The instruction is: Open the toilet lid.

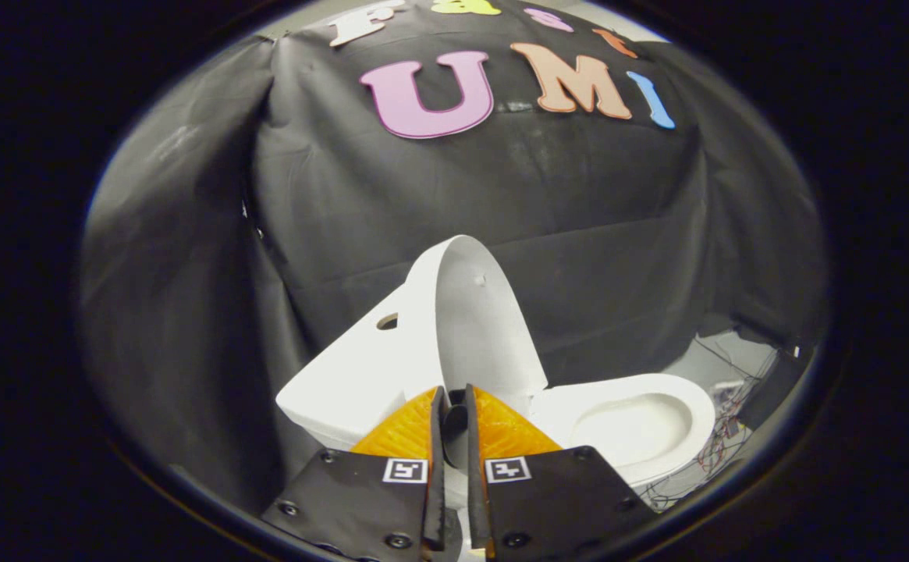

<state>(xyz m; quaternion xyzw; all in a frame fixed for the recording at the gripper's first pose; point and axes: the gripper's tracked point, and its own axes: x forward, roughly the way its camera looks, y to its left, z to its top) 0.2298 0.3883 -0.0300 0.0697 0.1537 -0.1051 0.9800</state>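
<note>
A white toilet stands against the black cloth wall. Its lid (479, 328) is raised and stands upright, its inner face showing, leaning back toward the tank (349, 378). The seat and bowl (635, 428) lie uncovered, just beyond the fingers on the side away from the tank. My gripper (454, 396) is at the lid's free edge. Its fingers are drawn close together, and the lid's rim runs down into the narrow gap between them, so both press on it.
Black cloth hangs close around the toilet on all sides. A tangle of thin wires (723, 441) and a dark box (774, 382) lie on the pale floor past the bowl.
</note>
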